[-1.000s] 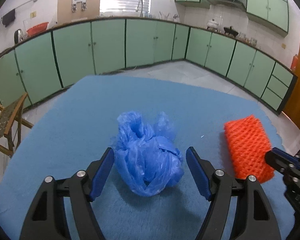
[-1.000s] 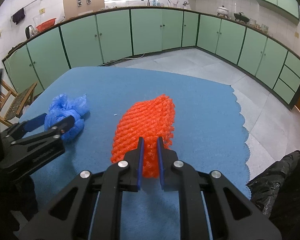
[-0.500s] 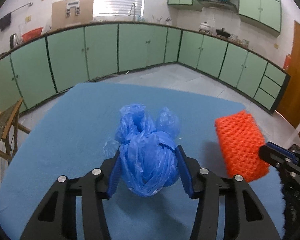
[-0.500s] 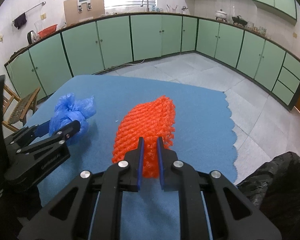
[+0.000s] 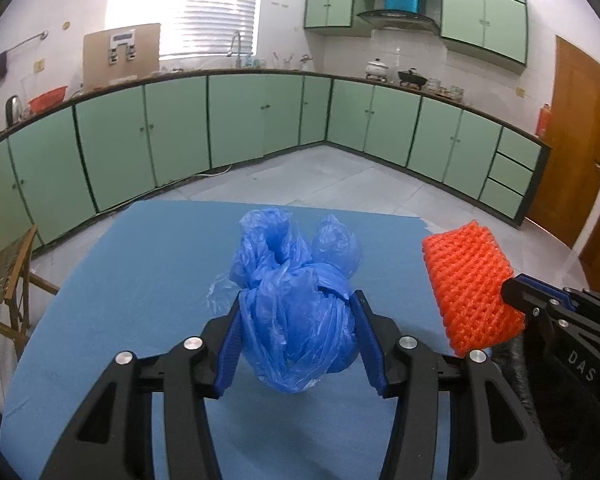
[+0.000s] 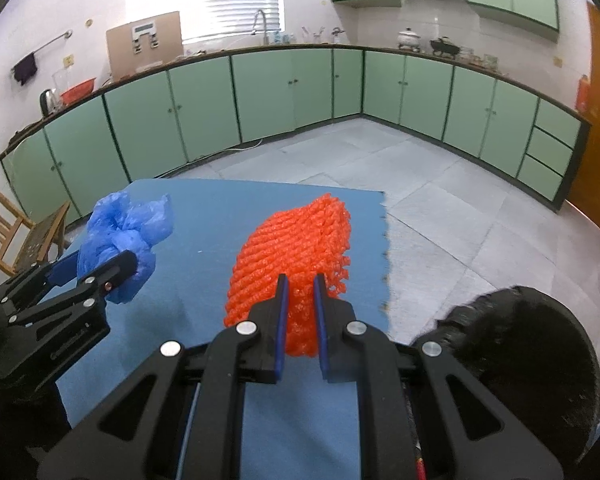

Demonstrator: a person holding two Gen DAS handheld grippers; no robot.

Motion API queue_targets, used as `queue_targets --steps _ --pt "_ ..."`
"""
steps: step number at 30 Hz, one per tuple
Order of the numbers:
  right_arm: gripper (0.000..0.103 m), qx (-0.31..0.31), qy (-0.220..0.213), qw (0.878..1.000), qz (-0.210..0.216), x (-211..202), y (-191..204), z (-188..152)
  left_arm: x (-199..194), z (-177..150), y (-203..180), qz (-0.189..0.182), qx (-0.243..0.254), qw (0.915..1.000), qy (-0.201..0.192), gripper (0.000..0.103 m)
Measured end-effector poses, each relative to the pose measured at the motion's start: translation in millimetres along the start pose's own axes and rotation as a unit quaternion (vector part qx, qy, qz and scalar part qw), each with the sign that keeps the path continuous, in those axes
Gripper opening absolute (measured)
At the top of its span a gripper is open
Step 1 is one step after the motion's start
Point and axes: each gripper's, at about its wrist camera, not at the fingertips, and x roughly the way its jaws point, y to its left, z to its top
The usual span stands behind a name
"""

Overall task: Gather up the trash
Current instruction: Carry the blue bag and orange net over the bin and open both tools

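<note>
Both your claws have risen, lifting their loads off the blue table [image 5: 120, 280].
Your left claw [image 5: 298, 320] is clamped on the crumpled blue plastic bag [image 5: 296, 300], held above the table; your right claw [image 6: 299, 304] pinches the near end of the orange foam net [image 6: 292, 248], just right of the bag, beside a black trash bag [image 6: 532, 340].

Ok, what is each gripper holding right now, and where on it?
Left gripper squeezes the blue plastic bag around its lower bulge. Right gripper pinches the orange foam net at its near end.
</note>
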Motion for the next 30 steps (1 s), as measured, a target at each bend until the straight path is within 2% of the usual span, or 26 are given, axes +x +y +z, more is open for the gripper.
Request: queue_targets --steps 16,30 --pt "0.011 0.047 -0.011 0.996 -0.074 -61 -108 -37 -13 -10 -116 -0.082 0.044 0.9956 0.001 0.051" --pt "0.011 0.076 0.008 0.989 -0.129 -81 -188 -81 -6 -35 -212 -0.143 0.084 0.9860 0.017 0.051"
